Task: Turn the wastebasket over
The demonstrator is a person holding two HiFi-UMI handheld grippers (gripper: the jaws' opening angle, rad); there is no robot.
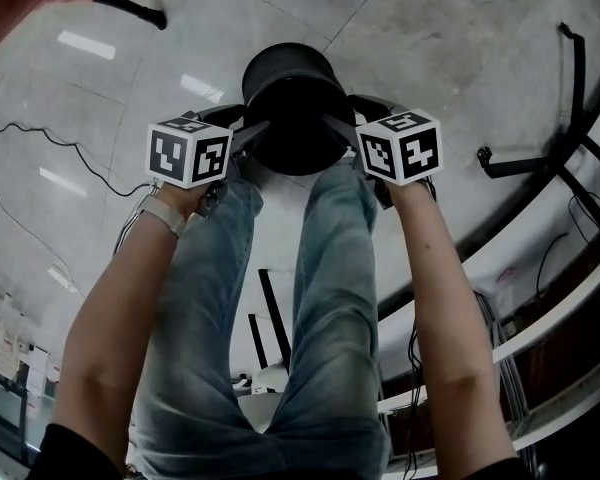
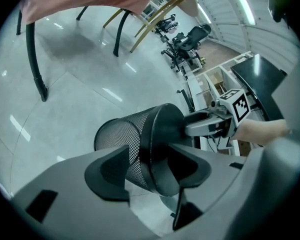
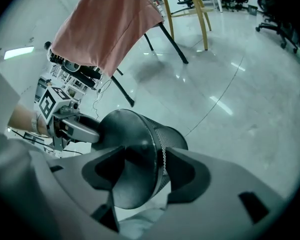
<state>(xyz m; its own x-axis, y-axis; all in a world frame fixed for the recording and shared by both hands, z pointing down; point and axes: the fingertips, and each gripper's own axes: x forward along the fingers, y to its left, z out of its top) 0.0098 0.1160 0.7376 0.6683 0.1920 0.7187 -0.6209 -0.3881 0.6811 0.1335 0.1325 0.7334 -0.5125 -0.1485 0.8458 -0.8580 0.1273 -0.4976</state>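
Note:
A black mesh wastebasket stands on the pale floor just in front of my legs, its wide end with the solid band toward me. My left gripper is at its left edge and my right gripper at its right edge. In the left gripper view the jaws stand wide, straddling the band of the wastebasket, pads not pressing. In the right gripper view the jaws straddle the opposite edge of the wastebasket just as wide. Each view shows the other gripper across the basket.
My jeans-clad legs fill the lower middle. A pink cloth hangs over a dark-legged chair behind the basket. Wooden chair legs and office chairs stand farther off. A cable lies at left, and a black stand base at right.

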